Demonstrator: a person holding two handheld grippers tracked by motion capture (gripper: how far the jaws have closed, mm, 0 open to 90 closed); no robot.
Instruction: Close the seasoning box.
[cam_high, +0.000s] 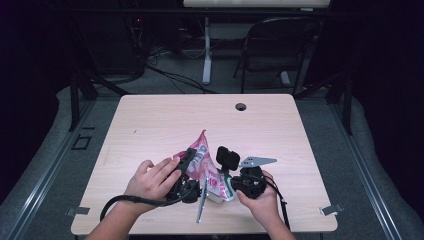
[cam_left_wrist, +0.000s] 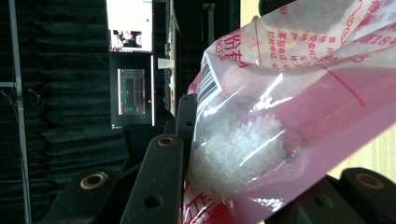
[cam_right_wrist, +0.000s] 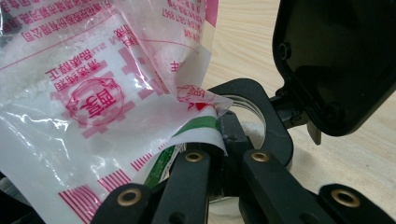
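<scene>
Left gripper (cam_high: 186, 167) pinched a pink-and-clear plastic bag (cam_high: 205, 162) of white granules, its jaws pressed on the film from both sides, as the left gripper view showed with the bag (cam_left_wrist: 289, 116) bulging between them. Right gripper (cam_high: 235, 181) had its jaws pressed together on the black rim of a small clear jar (cam_right_wrist: 254, 126), whose black flip lid (cam_right_wrist: 336, 60) stood open above it. Both sat low on the wooden table (cam_high: 150, 120), near the person's edge, with the bag between the two hands. From the high view the bag's long axis ran slantwise, its tip pointing up and away from the person, its lower end hanging toward the jar (cam_high: 220, 192). In the right gripper view a corner of the bag (cam_right_wrist: 93, 93) lay just at the jar's mouth, with white grains already inside. Any further pouring seemed to depend on the left hand, which carried the bag, keeping that low corner over the opening while the right steadied the jar
</scene>
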